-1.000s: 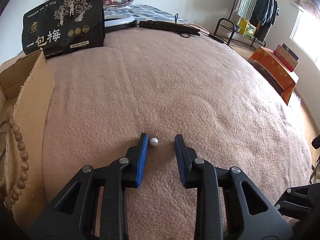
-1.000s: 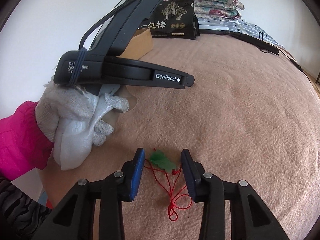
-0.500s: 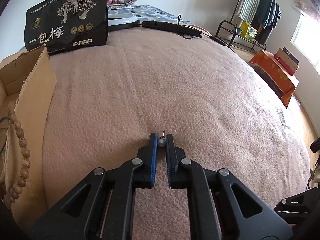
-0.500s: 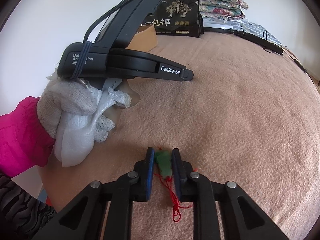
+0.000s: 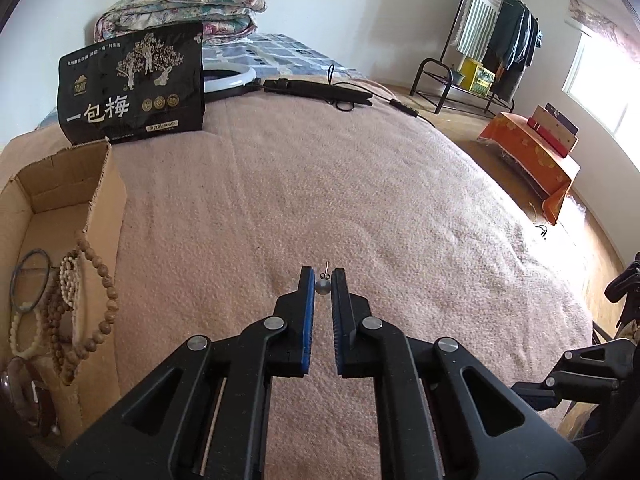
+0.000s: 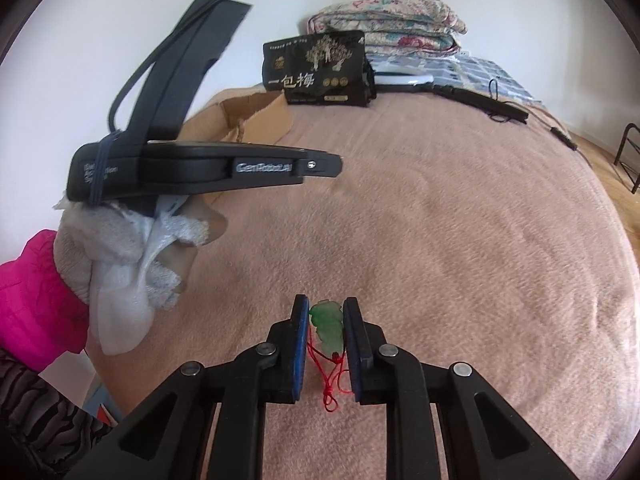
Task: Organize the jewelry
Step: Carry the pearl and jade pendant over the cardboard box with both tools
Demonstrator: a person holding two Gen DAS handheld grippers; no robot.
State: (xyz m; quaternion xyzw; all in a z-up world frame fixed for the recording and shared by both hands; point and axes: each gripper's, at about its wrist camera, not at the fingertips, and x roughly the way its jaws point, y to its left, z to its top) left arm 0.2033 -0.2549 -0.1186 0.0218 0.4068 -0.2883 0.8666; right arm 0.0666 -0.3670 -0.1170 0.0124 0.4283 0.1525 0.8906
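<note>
My left gripper is shut on a pearl stud earring and holds it above the pink blanket. Its post points up. My right gripper is shut on a green jade pendant; its red cord hangs down between the fingers. An open cardboard box sits at the left and holds several bead bracelets and a blue ring. The left gripper also shows in the right wrist view, held by a white-gloved hand, with the box behind it.
A black snack bag stands behind the box, with folded quilts behind it. A ring light and black cable lie at the blanket's far edge. A clothes rack and an orange-covered stand are on the right.
Both grippers closed on their items, the left on the earring, the right on the pendant, then lifted them off the blanket. The left gripper has risen in the right wrist view.
</note>
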